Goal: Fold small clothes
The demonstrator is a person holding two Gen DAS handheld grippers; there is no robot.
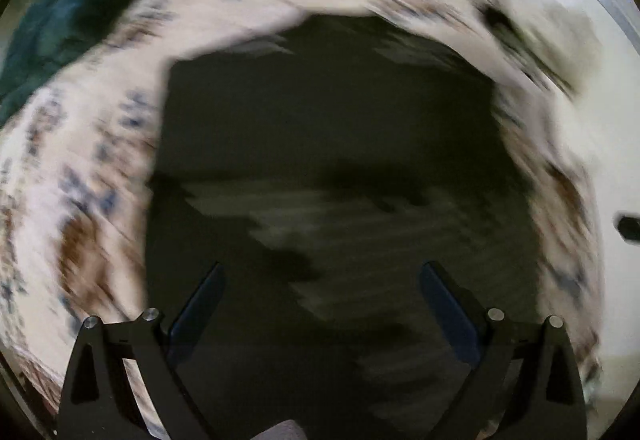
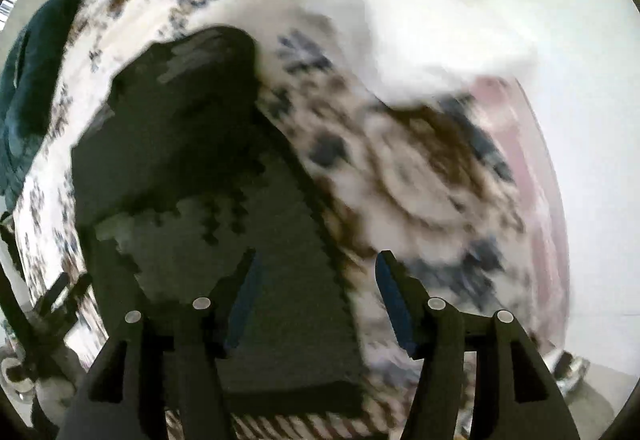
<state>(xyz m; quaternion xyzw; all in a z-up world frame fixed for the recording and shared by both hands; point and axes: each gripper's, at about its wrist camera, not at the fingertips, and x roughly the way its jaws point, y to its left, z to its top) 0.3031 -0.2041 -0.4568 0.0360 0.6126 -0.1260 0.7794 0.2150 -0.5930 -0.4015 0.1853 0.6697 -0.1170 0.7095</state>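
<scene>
- Left wrist view: I am looking almost straight down at a dark garment (image 1: 320, 143) lying flat on a floral-patterned bedspread (image 1: 92, 175). The picture is smeared, so seams are not readable. Its outline is looking squared-off, which I am judging to mean at least one fold is already in.
- Left gripper (image 1: 322, 280): the jaws are standing wide apart with nothing between them, above the cloth, not touching it.
- A dark green fabric heap (image 1: 80, 3) is sitting at the upper left, apart from the dark garment.
- Right wrist view: the same dark garment (image 2: 192, 175) is showing as a tidy block with a straight right edge.
- Right gripper (image 2: 316, 268): the jaws are standing open, gripping nothing.
- White cloth (image 2: 440, 39) is lying beyond, possibly waiting its turn; I cannot tell.
</scene>
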